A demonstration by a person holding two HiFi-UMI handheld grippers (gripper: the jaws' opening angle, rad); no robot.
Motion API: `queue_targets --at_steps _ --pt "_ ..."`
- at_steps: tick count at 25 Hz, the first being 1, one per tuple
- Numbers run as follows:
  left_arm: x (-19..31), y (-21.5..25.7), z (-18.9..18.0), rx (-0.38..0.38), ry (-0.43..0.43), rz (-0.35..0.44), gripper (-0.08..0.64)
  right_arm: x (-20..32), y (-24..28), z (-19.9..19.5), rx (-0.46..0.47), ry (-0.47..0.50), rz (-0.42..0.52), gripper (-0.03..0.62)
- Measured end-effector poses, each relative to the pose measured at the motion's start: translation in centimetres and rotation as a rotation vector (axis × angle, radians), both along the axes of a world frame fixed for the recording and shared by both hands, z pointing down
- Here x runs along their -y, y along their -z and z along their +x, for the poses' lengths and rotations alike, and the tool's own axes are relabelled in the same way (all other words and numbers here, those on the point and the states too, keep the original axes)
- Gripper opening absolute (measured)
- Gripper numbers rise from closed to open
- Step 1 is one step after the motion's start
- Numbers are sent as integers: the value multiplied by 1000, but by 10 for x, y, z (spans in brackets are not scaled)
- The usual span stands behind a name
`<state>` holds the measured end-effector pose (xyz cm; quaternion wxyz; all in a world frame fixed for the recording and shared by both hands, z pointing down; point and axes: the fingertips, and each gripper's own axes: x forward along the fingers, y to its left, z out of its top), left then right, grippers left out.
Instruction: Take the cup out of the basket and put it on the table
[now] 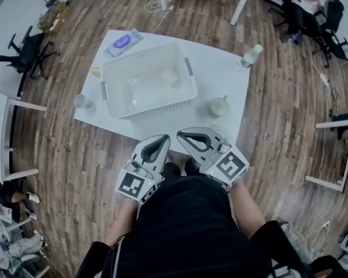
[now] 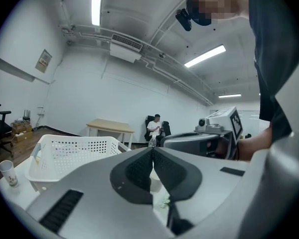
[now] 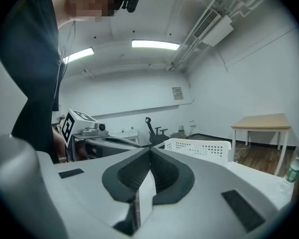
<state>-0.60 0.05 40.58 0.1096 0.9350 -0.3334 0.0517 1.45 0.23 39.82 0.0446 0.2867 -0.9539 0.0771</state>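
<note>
A white perforated basket (image 1: 156, 106) stands in the middle of the white table (image 1: 220, 74). A pale cup (image 1: 170, 77) lies inside it toward the back right. My left gripper (image 1: 164, 138) hovers at the table's near edge, jaws shut and empty, pointing at the basket (image 2: 70, 153). Right beside it my right gripper (image 1: 181, 132) is also shut with nothing between its pads. In the left gripper view the pads (image 2: 139, 171) meet at the tip (image 2: 152, 148). In the right gripper view the jaws of the right gripper (image 3: 149, 149) are closed, with the basket (image 3: 199, 146) ahead.
A white mug (image 1: 219, 106) sits on the table right of the basket. A paper cup (image 1: 81, 101) stands at the left edge, a water bottle (image 1: 251, 55) at the far right corner, a wipes pack (image 1: 123, 41) at the back left. A person sits on a chair (image 1: 304, 4) beyond.
</note>
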Motion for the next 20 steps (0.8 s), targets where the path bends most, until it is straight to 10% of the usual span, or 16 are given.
queue_targets --at_steps 20 --pt "8 5 -9 3 8 29 9 -2 -10 -12 -30 -6 -70 25"
